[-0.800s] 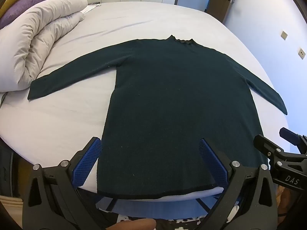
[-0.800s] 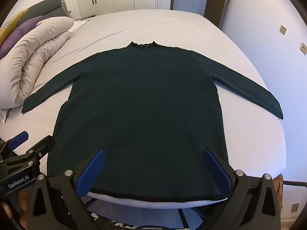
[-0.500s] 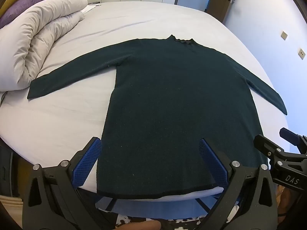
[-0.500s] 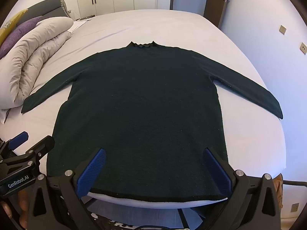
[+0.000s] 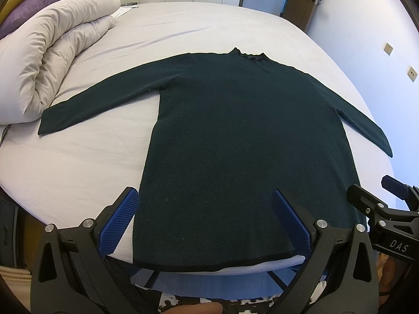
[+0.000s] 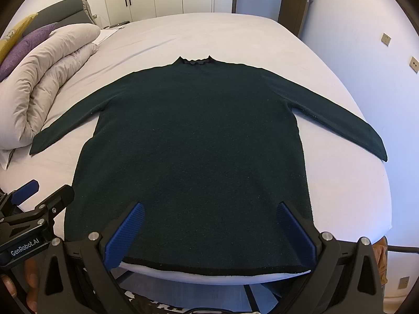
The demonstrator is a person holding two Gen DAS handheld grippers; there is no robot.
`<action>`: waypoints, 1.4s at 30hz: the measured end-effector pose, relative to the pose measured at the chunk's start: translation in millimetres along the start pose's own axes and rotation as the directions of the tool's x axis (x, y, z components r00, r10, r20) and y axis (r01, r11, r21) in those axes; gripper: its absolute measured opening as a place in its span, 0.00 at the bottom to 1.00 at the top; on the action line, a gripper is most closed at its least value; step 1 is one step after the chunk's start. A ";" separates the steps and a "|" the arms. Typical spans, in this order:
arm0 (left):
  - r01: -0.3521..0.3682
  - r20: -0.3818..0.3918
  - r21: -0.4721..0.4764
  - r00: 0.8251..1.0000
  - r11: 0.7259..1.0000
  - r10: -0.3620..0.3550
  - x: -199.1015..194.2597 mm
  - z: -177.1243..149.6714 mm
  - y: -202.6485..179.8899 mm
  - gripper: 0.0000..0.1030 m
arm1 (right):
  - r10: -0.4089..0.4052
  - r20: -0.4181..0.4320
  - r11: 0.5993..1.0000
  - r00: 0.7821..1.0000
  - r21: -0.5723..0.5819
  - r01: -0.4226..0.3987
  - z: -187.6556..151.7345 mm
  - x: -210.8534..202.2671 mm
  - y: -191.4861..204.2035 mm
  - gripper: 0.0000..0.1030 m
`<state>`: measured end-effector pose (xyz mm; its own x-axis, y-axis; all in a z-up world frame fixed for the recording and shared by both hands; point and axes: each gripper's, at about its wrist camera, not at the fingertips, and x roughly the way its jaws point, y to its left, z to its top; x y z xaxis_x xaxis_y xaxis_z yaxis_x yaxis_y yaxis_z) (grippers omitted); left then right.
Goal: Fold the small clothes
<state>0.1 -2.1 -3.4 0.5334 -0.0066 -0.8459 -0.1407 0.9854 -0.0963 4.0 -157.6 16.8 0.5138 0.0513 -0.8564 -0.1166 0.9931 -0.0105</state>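
A dark green long-sleeved sweater (image 5: 241,141) lies flat on the bed with both sleeves spread out and its collar at the far end; it also shows in the right wrist view (image 6: 199,151). Its hem lies along the bed's near edge. My left gripper (image 5: 205,209) is open, hovering above the hem's left half and touching nothing. My right gripper (image 6: 209,221) is open above the hem's right half, empty. The right gripper shows at the right edge of the left wrist view (image 5: 387,217). The left gripper shows at the left edge of the right wrist view (image 6: 34,209).
The bed (image 5: 68,162) has a pale lilac sheet. A rolled white duvet (image 5: 49,52) and a purple pillow (image 5: 34,7) lie at the far left. A wall (image 6: 379,21) runs along the right, with wardrobes and a door behind the bed.
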 end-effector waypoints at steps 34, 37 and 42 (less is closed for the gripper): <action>0.003 -0.001 -0.004 1.000 1.000 -0.003 2.7 -2.6 3.7 1.00 | 0.002 -0.002 1.000 1.000 0.002 -0.002 0.9 3.6 -3.5 1.00; 0.003 -0.002 -0.004 1.000 1.000 -0.003 2.7 -2.8 3.8 1.00 | 0.002 -0.002 1.000 1.000 0.002 -0.002 1.1 3.5 -3.5 1.00; 0.004 -0.002 -0.006 1.000 1.000 -0.004 3.7 -3.8 4.4 1.00 | 0.003 -0.003 1.000 1.000 0.003 -0.003 1.1 4.0 -3.6 1.00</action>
<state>-1.7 1.6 -9.0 0.5320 -0.0110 -0.8467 -0.1433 0.9843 -0.1028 7.5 -160.9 14.0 0.5110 0.0542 -0.8579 -0.1155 0.9933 -0.0061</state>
